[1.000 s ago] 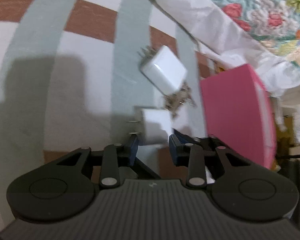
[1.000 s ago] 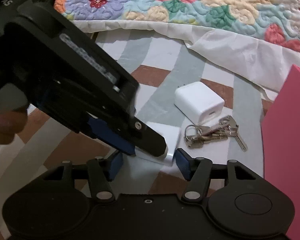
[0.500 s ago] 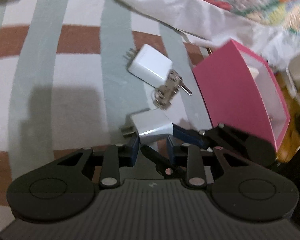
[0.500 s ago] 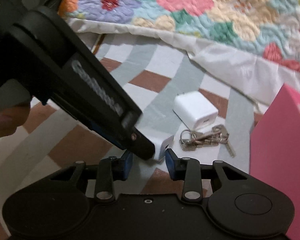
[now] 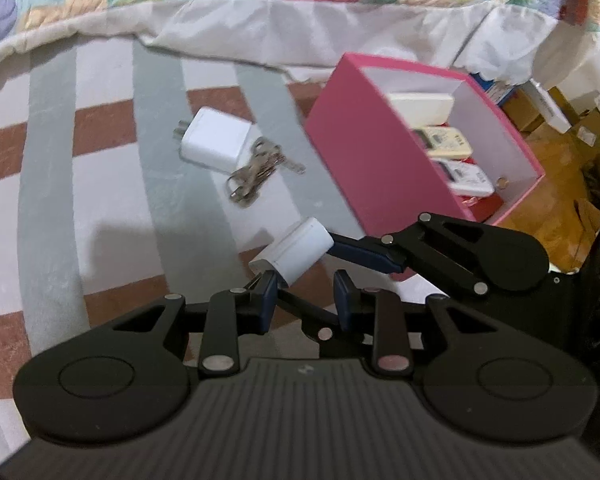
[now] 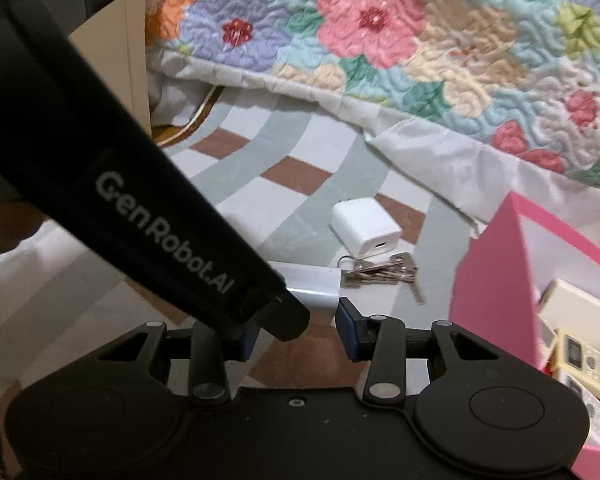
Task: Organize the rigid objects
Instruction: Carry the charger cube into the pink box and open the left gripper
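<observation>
A small white charger (image 5: pixel 296 250) hangs tilted above the striped rug. My right gripper (image 6: pixel 298 320) holds it lengthwise by the fingertips. One blue finger (image 5: pixel 364 254) presses its far end, and the jaws are opening slightly with the charger (image 6: pixel 314 280) between them. My left gripper (image 5: pixel 305 280) crosses in from the left. Its jaws stand a little apart at the charger's near end, the right pad clear of it. A bigger white charger (image 5: pixel 216 146) and a bunch of keys (image 5: pixel 256 176) lie on the rug. The pink box (image 5: pixel 364 160) holds remotes (image 5: pixel 444 140).
A floral quilt (image 6: pixel 380 40) with a white hem drapes along the far side of the rug (image 5: pixel 100 200). Cardboard boxes (image 5: pixel 560 152) and a wooden floor lie beyond the pink box. The left gripper's body (image 6: pixel 140 200) hides the left half of the right wrist view.
Both grippers rose, lifting the small charger off the rug. The right jaws closed in on it. The left gripper rolled, so the charger now sits tilted before it.
</observation>
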A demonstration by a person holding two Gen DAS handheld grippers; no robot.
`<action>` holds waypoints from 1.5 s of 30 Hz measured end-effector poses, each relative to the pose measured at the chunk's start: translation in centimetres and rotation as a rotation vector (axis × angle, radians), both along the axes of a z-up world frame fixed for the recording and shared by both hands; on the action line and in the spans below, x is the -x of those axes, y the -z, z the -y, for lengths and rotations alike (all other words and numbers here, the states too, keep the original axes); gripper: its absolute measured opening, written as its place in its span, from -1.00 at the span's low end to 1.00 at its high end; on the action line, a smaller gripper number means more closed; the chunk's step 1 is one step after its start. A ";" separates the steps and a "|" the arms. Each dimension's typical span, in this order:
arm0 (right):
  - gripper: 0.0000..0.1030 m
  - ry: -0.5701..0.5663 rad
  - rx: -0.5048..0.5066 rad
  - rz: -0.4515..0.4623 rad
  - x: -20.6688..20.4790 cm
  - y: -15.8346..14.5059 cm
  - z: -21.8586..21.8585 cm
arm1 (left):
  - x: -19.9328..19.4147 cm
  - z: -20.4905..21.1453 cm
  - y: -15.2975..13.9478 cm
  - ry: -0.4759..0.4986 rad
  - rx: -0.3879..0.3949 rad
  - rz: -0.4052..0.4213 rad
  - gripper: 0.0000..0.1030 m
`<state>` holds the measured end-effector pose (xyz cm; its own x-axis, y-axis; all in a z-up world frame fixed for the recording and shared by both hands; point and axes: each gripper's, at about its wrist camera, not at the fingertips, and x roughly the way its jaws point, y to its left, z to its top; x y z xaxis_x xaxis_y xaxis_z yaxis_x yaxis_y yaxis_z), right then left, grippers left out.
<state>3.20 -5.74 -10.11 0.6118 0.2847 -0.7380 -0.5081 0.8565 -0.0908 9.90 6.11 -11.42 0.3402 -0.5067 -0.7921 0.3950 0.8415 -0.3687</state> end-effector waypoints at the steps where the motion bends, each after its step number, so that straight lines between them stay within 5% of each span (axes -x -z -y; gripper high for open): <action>1: -0.09 0.004 0.003 0.008 0.2 -0.5 0.2 | 0.1 0.3 -0.5 -0.005 0.004 0.003 -0.45; 10: -0.09 0.045 0.025 0.072 1.5 -5.8 3.1 | 1.7 3.7 -6.3 0.062 0.023 0.074 -0.45; 20: -0.09 0.139 0.053 0.053 1.7 -10.2 9.1 | 1.2 9.9 -10.7 0.177 0.075 0.047 -0.45; 25: -0.09 0.198 0.060 0.011 1.4 -10.0 11.5 | 0.0 13.1 -10.0 0.201 0.070 -0.007 -0.45; 35: -0.09 0.319 -0.175 -0.196 -1.5 -5.8 15.9 | -3.8 15.0 -4.7 0.124 0.058 -0.185 -0.44; 39: -0.06 0.358 -0.296 -0.261 -1.8 -5.2 16.9 | -4.3 14.8 -3.5 0.085 0.062 -0.195 -0.36; 45: -0.03 0.365 -0.294 -0.264 -1.5 -5.8 16.8 | -3.7 13.9 -4.6 0.091 0.080 -0.160 -0.12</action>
